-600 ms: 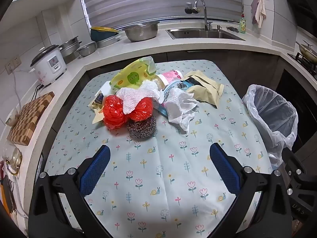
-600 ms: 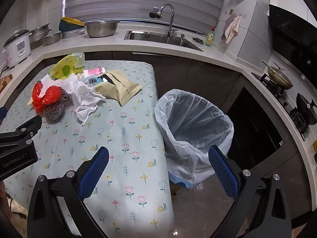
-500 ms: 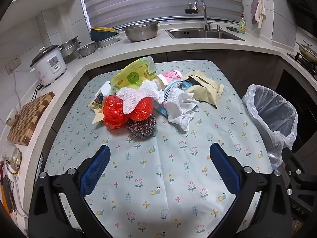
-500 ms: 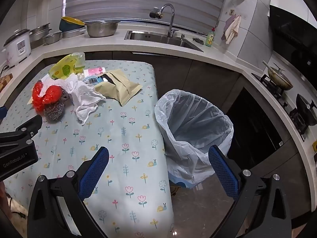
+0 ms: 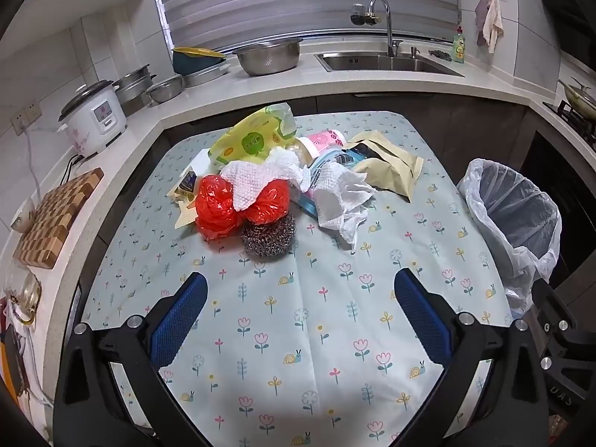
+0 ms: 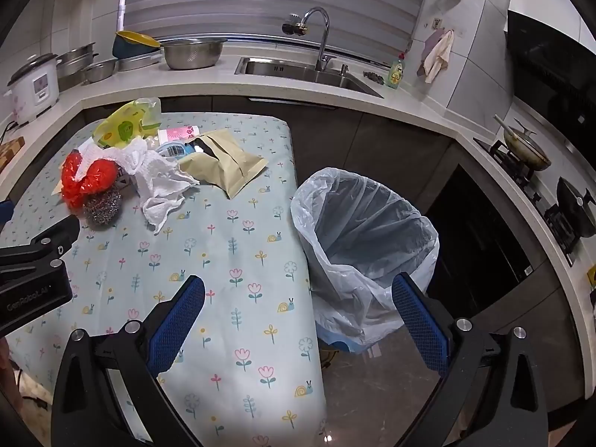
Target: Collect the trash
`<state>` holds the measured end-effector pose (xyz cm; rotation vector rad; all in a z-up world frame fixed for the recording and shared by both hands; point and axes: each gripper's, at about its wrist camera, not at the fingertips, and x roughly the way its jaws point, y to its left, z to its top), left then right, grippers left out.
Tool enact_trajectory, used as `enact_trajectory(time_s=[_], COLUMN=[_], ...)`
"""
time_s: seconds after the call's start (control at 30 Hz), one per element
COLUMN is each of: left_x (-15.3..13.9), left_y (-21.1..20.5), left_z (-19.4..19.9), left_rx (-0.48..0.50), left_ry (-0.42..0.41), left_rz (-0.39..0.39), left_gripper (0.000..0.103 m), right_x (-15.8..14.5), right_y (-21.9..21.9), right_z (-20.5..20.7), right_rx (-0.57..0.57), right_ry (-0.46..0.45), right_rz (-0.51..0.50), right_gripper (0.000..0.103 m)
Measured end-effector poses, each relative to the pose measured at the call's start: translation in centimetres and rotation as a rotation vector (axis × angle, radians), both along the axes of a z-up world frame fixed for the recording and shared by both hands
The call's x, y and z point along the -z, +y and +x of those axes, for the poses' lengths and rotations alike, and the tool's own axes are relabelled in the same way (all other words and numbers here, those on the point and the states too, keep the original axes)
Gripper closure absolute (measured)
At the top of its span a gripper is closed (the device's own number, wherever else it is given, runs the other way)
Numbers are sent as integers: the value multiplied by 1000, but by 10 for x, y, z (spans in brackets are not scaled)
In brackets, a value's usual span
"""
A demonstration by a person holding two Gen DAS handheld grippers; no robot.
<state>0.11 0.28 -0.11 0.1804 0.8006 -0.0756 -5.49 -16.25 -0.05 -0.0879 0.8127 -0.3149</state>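
A floral cloth covers the worktop [image 5: 298, 335], beside a bin [image 6: 367, 238] lined with thin crinkled plastic. Piled trash [image 5: 290, 182] lies mid-worktop: glossy green pouch, tan envelope, crumpled tissue, red bag, wiry scourer [image 5: 268, 232]. Left gripper [image 5: 298, 320] and right gripper [image 6: 298, 320] hover, fingers apart, empty.

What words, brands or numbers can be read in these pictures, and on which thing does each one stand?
"GenRobot.AI": on the black body of the left claw, seen from the right wrist view.
"UAS" (partly cut off, uncertain): on the black frame at the lower right of the left wrist view.
Green snack bag, pink cup, blue packet, rice cooker panel, soap bottle: print too small or blurred to read.
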Motion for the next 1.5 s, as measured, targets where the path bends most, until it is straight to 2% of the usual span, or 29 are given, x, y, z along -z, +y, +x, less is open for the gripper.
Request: enact_trajectory(time_s=[0.77, 1.5], left_x=[2, 15], left_y=[6, 7], left_z=[-2, 8], left_rx=[-10, -20], left_ry=[2, 54], left_rz=[-6, 3], left_gripper=[7, 7], right_x=[2, 4], right_y=[9, 14], right_z=[7, 13], right_rx=[-17, -25], right_ry=[11, 25], right_rz=[-1, -6], right_gripper=[7, 7])
